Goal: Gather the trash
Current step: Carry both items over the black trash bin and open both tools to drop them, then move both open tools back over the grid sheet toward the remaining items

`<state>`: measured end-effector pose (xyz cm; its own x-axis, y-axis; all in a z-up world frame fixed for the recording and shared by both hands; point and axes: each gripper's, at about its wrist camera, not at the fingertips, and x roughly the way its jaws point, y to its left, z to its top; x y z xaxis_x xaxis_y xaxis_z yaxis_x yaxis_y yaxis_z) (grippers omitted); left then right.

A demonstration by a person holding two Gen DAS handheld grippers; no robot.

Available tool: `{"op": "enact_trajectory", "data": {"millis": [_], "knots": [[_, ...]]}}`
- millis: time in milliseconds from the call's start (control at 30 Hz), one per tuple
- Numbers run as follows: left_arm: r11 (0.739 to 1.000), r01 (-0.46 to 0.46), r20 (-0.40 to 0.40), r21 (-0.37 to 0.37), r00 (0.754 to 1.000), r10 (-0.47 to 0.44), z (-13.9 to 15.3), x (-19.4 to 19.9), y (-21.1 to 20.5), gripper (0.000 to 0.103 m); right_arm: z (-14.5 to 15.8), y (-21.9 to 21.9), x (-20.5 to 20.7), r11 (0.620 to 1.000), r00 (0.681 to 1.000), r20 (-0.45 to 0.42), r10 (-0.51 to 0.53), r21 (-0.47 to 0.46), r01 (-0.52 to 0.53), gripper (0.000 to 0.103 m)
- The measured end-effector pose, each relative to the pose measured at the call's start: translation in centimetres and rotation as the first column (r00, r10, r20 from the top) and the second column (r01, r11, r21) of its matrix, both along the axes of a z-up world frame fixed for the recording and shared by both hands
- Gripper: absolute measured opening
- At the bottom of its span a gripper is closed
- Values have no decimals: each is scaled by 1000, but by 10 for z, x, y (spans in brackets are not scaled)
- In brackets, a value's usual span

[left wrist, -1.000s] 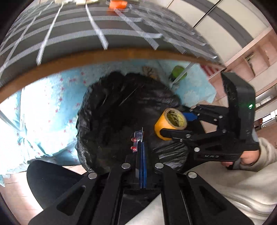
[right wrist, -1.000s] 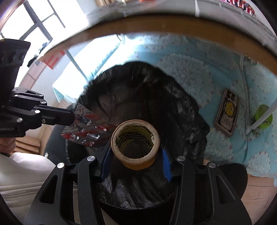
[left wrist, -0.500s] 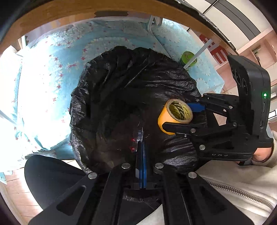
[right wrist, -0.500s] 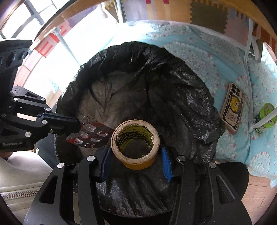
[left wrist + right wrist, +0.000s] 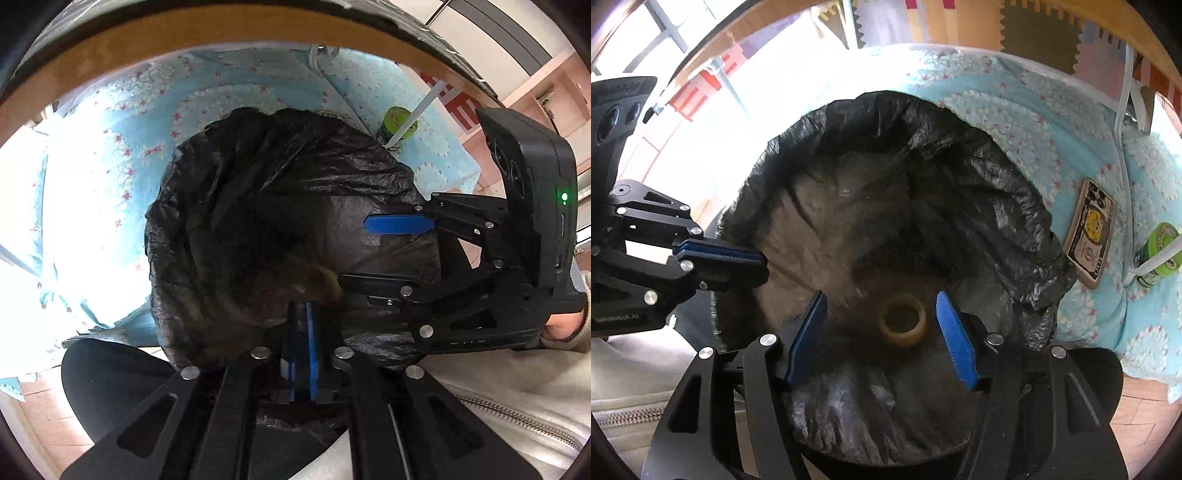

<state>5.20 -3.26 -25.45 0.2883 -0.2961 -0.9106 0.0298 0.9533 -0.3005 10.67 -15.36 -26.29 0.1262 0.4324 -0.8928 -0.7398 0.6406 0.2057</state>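
A bin lined with a black trash bag (image 5: 258, 192) (image 5: 997, 177) fills both views. My right gripper (image 5: 881, 295) hangs over its mouth with the jaws opening; the blue pads stand wide apart and touch nothing. Below them a yellow tape roll (image 5: 903, 323) sits loose, deep in the bag; it is a brown blur (image 5: 321, 277) in the left wrist view. My left gripper (image 5: 303, 306) points down into the bag and its jaws are opening. The blue pads are a narrow slit apart with nothing between them. From the right wrist view, the left gripper (image 5: 757, 264) reaches in from the left.
The bin stands on a light blue flowered mat (image 5: 110, 166). A green can (image 5: 1158, 254) and a flat pack with a yellow cartoon (image 5: 1089, 236) lie on the mat to the right. A wooden table edge (image 5: 110, 62) arches overhead. A person's pale zipped jacket (image 5: 498, 406) is close below.
The right jaws spread and the tape roll dropped from them into the bag. The foil blister pack is gone from the left pads, which have parted slightly.
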Motion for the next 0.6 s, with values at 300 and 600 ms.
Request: {"op": "enact_trajectory", "data": {"millis": [300, 600], "knots": [[999, -4, 118, 36, 993, 0, 40, -9, 3, 58, 28, -11, 2, 998, 999, 40, -30, 54, 28, 61], [997, -3, 233, 80, 972, -15, 78, -20, 7, 58, 74, -20, -1, 992, 990, 135, -44, 125, 27, 61]]}}
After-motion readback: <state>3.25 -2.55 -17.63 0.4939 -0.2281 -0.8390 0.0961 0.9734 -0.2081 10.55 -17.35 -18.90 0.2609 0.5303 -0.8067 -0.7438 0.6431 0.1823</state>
